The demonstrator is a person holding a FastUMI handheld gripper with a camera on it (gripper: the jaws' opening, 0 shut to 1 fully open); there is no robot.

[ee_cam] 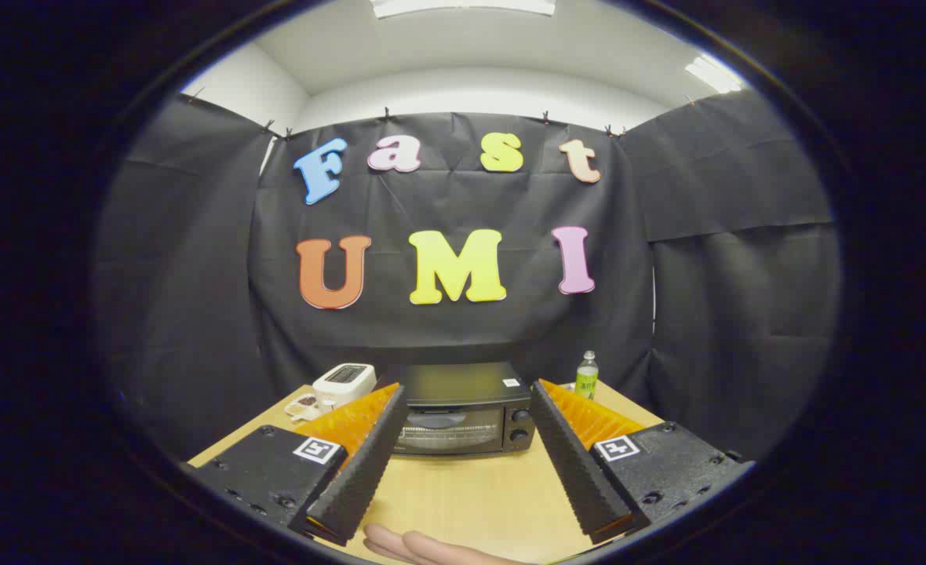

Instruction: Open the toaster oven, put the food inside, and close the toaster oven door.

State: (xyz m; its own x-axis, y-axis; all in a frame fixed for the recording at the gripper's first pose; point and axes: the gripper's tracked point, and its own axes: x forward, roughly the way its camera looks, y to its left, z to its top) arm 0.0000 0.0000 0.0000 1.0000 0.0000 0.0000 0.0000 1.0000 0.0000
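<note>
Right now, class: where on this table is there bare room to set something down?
Bare tabletop lies between the open gripper fingers, from the hand up to the closed toaster oven. It is crowded beside the oven: white toaster one side, bottle the other.

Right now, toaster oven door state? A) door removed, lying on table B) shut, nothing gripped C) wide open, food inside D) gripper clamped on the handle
B: the toaster oven stands beyond the fingers with its glass door upright and closed, and the gripper is open with bare table between its fingers, well short of the oven.
</note>
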